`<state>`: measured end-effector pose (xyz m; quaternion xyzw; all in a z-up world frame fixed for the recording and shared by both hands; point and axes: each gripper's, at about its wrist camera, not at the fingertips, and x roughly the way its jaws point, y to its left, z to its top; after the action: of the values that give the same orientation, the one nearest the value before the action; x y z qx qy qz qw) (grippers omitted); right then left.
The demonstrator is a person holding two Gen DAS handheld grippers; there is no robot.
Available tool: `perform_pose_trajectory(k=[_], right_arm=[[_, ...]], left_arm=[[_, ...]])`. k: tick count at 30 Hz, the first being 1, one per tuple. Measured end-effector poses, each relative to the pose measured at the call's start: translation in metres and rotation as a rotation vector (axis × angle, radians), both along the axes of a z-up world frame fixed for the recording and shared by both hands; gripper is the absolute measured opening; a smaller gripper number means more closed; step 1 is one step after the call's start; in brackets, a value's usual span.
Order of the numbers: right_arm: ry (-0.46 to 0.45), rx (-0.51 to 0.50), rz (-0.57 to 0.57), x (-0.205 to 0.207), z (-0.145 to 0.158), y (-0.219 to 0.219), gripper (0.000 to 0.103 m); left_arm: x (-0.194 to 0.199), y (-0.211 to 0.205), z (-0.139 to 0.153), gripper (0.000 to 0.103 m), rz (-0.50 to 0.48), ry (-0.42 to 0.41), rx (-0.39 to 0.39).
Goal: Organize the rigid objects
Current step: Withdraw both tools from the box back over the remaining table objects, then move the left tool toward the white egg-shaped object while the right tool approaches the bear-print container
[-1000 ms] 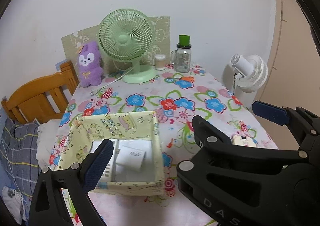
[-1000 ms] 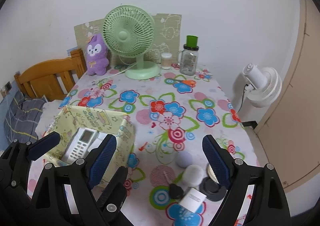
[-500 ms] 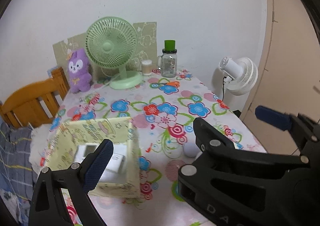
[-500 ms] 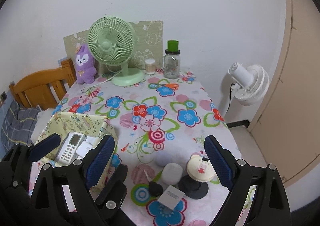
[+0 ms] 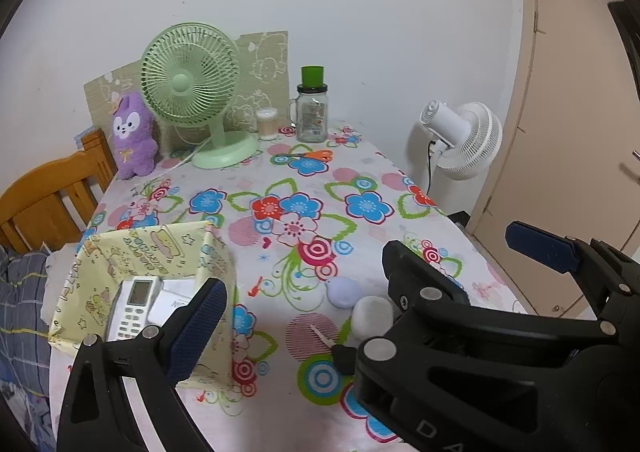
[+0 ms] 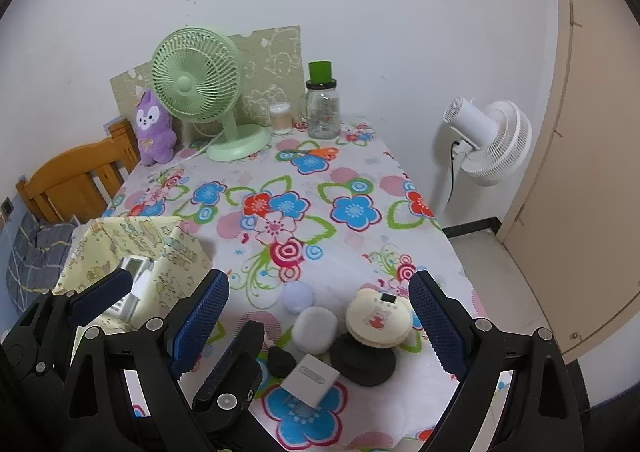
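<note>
My right gripper [image 6: 320, 328] has its jaws wide, they have just been opening, and nothing is pressed between the blue pads. Below it, at the near edge of the flowered tablecloth [image 6: 356, 211], lies the group of loose items: a pale lilac round lump [image 6: 297, 296], a white rounded plastic case [image 6: 315, 328], a cream bear-shaped device with a small screen [image 6: 378, 316] resting on a black round base [image 6: 362, 362], a small black piece [image 6: 281, 360] and a white square box [image 6: 312, 379]. The yellow cartoon-printed box [image 5: 160, 252] stands to the left, and already holds a white remote control with grey keys [image 5: 134, 308] and a white charger-like block [image 5: 170, 302].

My left gripper [image 6: 148, 304] is also wide and empty, beside the yellow box.

I judge the step is to choose one item and bring the pads around it. The items touch each other, so I would take an outer one first, probably the white case, and close slowly so that the neighbours are not pushed off the edge.

Of writing, I can read only the raised letters "DA" on the right gripper body in the left view. The prints on the boxes are too small to read.
</note>
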<state>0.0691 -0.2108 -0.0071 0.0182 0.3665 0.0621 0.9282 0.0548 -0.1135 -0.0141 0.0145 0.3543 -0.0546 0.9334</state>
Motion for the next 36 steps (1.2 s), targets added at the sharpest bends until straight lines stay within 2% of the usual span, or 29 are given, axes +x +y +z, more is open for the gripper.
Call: perform_pose_trajectory(k=[20,36], right_arm=[[0.024,-0.02,-0.002,0.002,-0.035,-0.021,0.094],[0.05,-0.052,0.018,0.003,-0.076,-0.023,0.094]], left_arm=[[0.003,-0.022,-0.035,0.1,-0.012,0.036,0.001],[0.002,-0.024,-0.077,0.1,-0.05,0.075,0.003]])
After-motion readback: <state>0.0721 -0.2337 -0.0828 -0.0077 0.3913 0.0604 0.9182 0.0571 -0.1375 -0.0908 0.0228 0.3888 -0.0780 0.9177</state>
